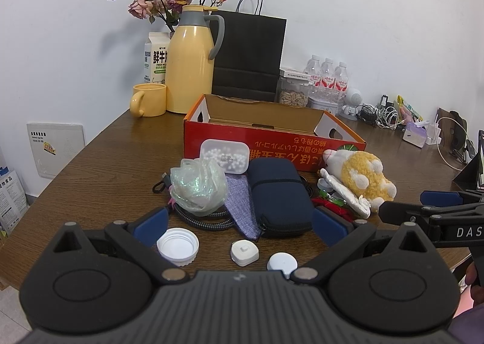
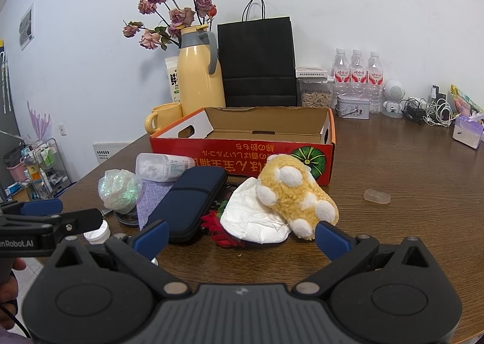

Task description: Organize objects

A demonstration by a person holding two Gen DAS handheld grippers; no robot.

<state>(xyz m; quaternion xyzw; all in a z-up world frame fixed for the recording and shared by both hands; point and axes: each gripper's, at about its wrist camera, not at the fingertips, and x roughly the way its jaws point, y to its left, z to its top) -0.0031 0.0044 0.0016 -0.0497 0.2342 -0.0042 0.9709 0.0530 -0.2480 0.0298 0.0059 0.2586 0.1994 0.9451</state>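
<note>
Dark wood-grain counter (image 2: 408,162), matte, cluttered. Open red cardboard box (image 2: 242,159) mid-counter, rectangular, corrugated brown inside, empty as far as visible, cut-out handle holes in white end flaps.

Clutter just in front of box, left to right:
- crinkled iridescent plastic wad (image 1: 198,186), translucent, lying on braided cable (image 1: 208,221)
- frosted rounded-rectangle plastic case (image 1: 224,156) of small white beads, touching box wall
- lilac woven fabric pouch (image 1: 242,208), flat, partly under navy zip case (image 1: 279,196), soft oblong with rounded corners
- fuzzy yellow plush toy (image 2: 295,193), white paw pads up, resting on crumpled white wrapper (image 2: 254,217); red fabric flower (image 2: 219,227) beside it
- small clear rounded plastic piece (image 2: 376,195) alone on bare wood, well right of the rest

Nearest left camera: ribbed white screw cap (image 1: 178,246), rounded-square white tag (image 1: 244,252), smooth white disc (image 1: 282,262).

Left hand-held gripper (image 1: 239,224): blue-padded black fingers spread wide, nothing between them, hovering over caps and zip case end. Right hand-held gripper (image 2: 242,235): likewise wide apart, empty, right pad just beside plush toy, contact not clear.

Behind box: glossy yellow jug, yellow mug, matte black paper bag.
</note>
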